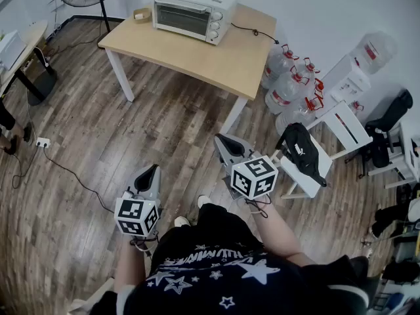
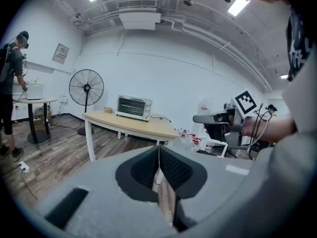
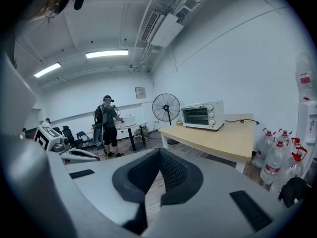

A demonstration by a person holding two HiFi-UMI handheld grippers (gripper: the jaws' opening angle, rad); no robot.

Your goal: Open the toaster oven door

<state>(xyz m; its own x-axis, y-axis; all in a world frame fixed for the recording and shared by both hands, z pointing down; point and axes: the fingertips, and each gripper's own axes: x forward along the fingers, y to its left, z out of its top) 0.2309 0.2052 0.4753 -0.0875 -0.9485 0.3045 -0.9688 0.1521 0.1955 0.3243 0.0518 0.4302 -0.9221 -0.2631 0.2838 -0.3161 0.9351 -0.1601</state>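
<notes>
Smooth matt wood table [image 1: 210, 54], seemingly painted-metal toaster oven [image 1: 193, 10], wood-grained floor [image 1: 98, 143]

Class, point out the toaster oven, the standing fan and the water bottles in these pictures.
toaster oven [image 1: 180, 17], head view, on its glass door.
standing fan [image 2: 86, 87], left gripper view, on its centre hub.
water bottles [image 3: 275, 158], right gripper view, on one bottle's body.

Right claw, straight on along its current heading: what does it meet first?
Nothing close. The right claw probably meets the table first, at its long edge near the corner by the fan. Depth is unclear; it may miss that corner.
</notes>
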